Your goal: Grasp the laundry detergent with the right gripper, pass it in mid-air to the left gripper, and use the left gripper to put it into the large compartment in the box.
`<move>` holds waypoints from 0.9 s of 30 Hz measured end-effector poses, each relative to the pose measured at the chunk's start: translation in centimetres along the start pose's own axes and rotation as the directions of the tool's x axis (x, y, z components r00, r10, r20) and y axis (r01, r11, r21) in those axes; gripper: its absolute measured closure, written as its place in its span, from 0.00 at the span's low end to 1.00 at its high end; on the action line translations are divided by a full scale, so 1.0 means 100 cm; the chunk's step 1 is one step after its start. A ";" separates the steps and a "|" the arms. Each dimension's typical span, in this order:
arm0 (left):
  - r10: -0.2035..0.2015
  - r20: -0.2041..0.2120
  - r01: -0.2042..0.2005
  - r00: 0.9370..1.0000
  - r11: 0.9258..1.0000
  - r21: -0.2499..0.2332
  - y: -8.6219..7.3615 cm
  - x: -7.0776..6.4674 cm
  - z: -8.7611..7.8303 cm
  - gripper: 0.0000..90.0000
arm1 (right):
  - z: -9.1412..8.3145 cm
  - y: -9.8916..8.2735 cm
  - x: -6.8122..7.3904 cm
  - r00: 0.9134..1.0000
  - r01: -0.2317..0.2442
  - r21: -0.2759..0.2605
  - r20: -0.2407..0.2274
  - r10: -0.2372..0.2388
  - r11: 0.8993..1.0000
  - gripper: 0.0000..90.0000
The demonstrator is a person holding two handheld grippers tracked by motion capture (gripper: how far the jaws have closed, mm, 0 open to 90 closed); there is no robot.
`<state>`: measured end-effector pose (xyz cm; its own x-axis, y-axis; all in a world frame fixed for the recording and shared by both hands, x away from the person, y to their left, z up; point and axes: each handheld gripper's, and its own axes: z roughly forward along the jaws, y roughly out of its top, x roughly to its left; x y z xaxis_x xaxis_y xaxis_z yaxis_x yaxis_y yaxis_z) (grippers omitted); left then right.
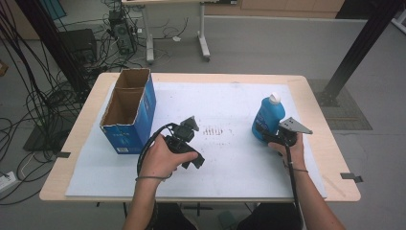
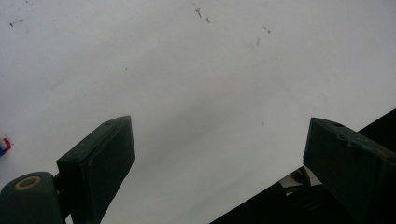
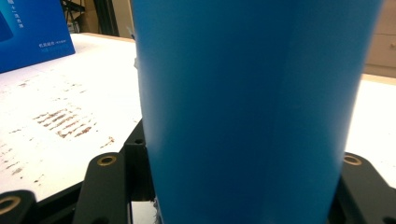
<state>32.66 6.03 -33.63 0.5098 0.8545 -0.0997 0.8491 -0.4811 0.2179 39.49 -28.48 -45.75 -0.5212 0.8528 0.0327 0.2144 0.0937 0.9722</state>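
Blue bottle point(image 1: 266, 120) at the right, capped in white; plain solid blue across its side in the right gripper view. Blue box point(image 1: 129, 111) at the far left, brown cardboard inside, pale lettering on its near face. White sheet point(image 1: 230, 163) over a pale wood desk point(image 1: 330, 158), marked at the middle with a patch of short rust-brown streaks point(image 1: 213, 130). Black left gripper point(image 1: 184, 139) and black right gripper point(image 1: 280, 136), the latter topped with a grey plate. Grey floor point(image 1: 268, 43) beyond.

left gripper point(image 1: 189, 125): jaws apart, tilted down | right gripper point(image 1: 266, 136): clamped, level
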 end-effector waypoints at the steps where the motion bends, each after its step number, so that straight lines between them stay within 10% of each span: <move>1: 0.002 -0.002 -0.002 1.000 1.000 0.002 0.000 0.000 0.000 0.10 | 0.000 0.000 0.000 1.000 0.000 0.000 0.000 0.000 1.000 0.46; 27: -0.003 -0.005 0.003 1.000 1.000 0.003 0.001 0.001 0.000 0.10 | 0.000 0.000 0.000 1.000 -0.002 0.000 0.001 0.002 1.000 0.46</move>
<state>32.80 6.03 -33.60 0.5065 0.8569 -0.0955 0.8511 -0.4792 0.2146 39.47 -28.47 -45.76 -0.5200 0.8535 0.0343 0.2152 0.0920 0.9722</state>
